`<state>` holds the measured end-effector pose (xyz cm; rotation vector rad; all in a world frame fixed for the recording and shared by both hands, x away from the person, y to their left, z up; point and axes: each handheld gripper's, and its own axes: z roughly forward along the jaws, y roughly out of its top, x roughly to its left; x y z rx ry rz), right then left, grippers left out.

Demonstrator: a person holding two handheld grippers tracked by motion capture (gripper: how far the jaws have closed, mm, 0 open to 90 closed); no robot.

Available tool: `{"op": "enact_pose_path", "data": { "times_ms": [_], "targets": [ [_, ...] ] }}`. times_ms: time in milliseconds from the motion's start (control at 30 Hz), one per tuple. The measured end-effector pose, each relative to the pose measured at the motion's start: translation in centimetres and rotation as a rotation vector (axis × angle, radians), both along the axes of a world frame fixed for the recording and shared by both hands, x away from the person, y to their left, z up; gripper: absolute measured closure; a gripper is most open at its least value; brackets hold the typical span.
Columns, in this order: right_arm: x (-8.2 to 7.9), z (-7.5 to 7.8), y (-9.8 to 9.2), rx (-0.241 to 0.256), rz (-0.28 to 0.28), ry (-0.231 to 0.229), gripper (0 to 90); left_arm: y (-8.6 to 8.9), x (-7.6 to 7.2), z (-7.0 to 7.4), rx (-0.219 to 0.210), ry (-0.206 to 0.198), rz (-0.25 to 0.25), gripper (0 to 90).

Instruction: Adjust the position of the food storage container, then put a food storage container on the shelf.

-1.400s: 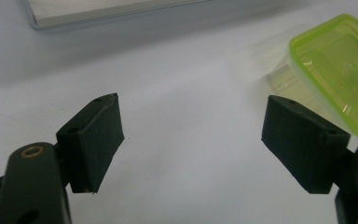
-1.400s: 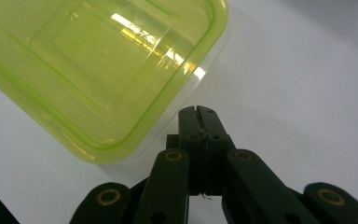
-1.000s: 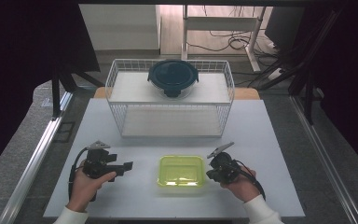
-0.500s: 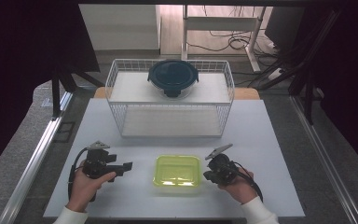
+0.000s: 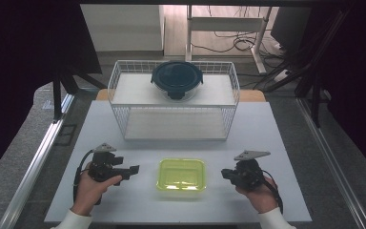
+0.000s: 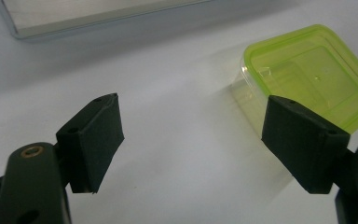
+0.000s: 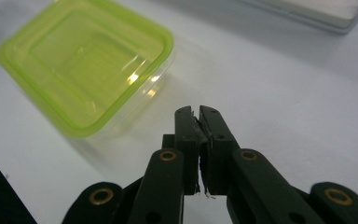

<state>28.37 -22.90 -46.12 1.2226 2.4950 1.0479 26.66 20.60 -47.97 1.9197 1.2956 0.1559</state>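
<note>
On the white surface [image 5: 276, 124], near the front edge: a square container [image 5: 181, 174] with rounded corners — clear plastic body, translucent yellow-green lid with a stepped, glossy top, closed. It sits between the two hand-held grippers, apart from both.

Left hand-held gripper [image 6: 193, 142]: jaws spread wide, nothing between them; flat matte black pads [image 6: 98, 135]. In its own view the container lies just past the jaw on the right — not touching as far as I can tell. In the high view it points toward the container's left side.

Right hand-held gripper [image 7: 199, 112]: jaws pressed together, holding nothing, with frayed edges on the pads. Container is ahead and to the left in its view, with bare surface between.

Behind: a white wire basket [image 5: 124, 121], rectangular, open grid walls, standing on the surface. A round dark blue-black lidded container [image 5: 177, 78] with side clips rests on top of it, toward the back.
</note>
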Motion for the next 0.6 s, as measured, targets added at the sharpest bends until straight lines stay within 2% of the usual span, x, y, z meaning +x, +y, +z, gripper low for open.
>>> {"op": "enact_pose_path", "data": {
  "times_ms": [67,100,167,200,233,300,400,600],
  "targets": [
    [0.08,0.20,-0.45,0.040,-0.020,-0.007,82.9,-0.02,-0.03,-0.02,-0.007,0.002,-0.003,19.7],
    [0.18,0.25,-0.62,0.058,-0.024,-0.010,79.3,-0.01,-0.09,0.00,-0.010,0.002,-0.004,19.7],
    [0.29,0.36,-0.78,0.086,-0.045,-0.008,62.9,0.00,-0.32,-0.02,-0.013,0.002,-0.005,19.7],
    [0.30,0.36,-0.78,0.093,-0.067,-0.018,50.8,-0.02,-0.42,-0.02,-0.017,0.003,-0.001,19.7],
    [0.32,0.31,-0.80,0.101,-0.088,-0.026,43.1,-0.03,-0.47,-0.02,-0.017,0.001,0.000,19.7],
    [0.46,0.19,-0.87,0.132,-0.115,-0.018,34.6,-0.12,-0.61,0.03,-0.022,-0.001,0.009,19.3],
    [0.69,0.06,-0.99,0.180,-0.124,0.001,28.1,-0.33,-0.73,0.08,-0.028,-0.005,0.024,17.4],
    [0.77,-0.06,-0.90,0.192,-0.111,-0.001,27.9,-0.41,-0.69,0.07,-0.056,-0.001,0.029,17.4]
  ]
}}
